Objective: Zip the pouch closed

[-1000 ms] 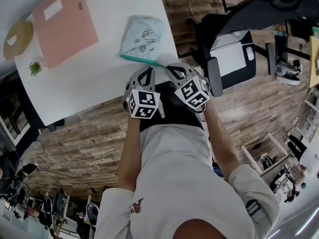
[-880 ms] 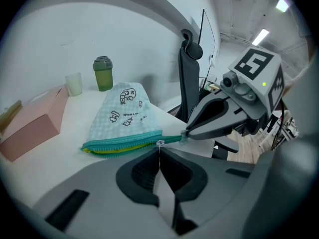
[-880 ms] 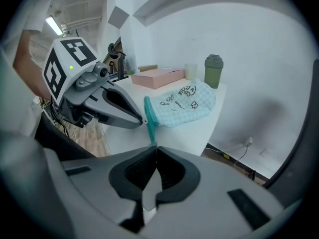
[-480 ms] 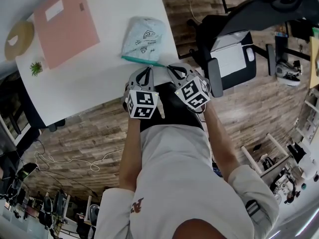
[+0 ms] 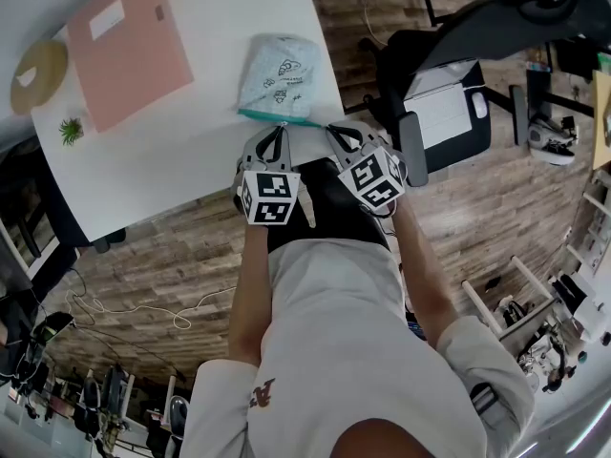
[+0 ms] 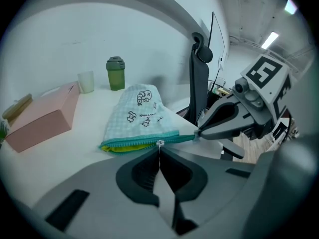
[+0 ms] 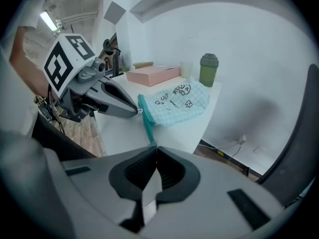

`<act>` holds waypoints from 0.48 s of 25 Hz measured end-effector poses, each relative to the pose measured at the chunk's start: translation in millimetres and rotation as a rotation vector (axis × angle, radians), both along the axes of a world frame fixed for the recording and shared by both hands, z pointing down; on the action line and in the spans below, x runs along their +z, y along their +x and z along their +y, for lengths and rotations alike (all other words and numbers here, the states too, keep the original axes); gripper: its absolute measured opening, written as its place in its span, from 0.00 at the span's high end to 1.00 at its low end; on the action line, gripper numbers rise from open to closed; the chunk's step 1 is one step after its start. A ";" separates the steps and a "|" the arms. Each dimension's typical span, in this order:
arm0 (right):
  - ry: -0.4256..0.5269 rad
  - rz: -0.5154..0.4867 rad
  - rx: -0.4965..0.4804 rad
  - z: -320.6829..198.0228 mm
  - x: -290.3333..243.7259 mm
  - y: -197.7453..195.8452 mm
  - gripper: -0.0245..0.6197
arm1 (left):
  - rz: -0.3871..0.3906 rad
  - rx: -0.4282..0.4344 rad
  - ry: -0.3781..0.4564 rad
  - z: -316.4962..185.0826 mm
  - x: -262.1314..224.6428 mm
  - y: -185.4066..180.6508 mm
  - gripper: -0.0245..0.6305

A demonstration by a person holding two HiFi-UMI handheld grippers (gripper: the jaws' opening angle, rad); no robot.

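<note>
Left gripper [image 6: 159, 152] is pinched shut on the zipper pull [image 6: 159, 143], and right gripper [image 7: 153, 149] clamps the zipper end [image 7: 148, 131]. The pouch [image 6: 139, 114] lies just ahead of both. Teeth are joined between the grippers, but past the left one yellow lining [image 6: 124, 147] gapes: over half left, I'd say.

At table [image 5: 191, 151] edge a pouch [image 5: 279, 74], box [image 5: 124, 46] to its left, bottle [image 6: 115, 73] behind
</note>
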State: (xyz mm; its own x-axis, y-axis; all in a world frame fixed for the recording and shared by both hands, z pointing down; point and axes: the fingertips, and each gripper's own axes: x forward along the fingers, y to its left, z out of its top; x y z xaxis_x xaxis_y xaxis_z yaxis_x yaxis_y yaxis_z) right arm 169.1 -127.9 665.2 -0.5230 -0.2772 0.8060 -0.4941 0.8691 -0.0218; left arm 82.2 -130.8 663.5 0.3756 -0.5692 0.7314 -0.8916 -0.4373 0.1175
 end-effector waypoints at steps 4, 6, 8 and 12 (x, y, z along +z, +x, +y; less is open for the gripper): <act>-0.001 0.006 0.011 0.3 0.3 3.8 0.96 | 0.001 -0.011 -0.002 -0.9 -0.1 -7.2 0.96; -0.001 0.007 0.014 0.3 -0.4 4.1 0.96 | -0.002 -0.009 0.000 -1.7 -1.0 -8.5 0.96; 0.001 0.011 0.018 -0.5 -0.3 4.3 0.96 | -0.003 -0.021 0.000 -2.8 -0.8 -11.6 0.96; 0.002 0.019 0.032 -2.4 1.5 8.9 0.96 | -0.002 -0.044 -0.003 -4.3 1.0 -23.1 0.97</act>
State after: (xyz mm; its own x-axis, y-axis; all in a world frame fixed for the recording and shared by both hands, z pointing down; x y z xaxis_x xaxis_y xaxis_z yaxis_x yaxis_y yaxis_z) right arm 178.0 -130.3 666.7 -0.4985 -0.2950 0.8151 -0.5224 0.8527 -0.0108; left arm 59.1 -135.2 664.6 0.3486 -0.5832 0.7337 -0.9102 -0.3975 0.1165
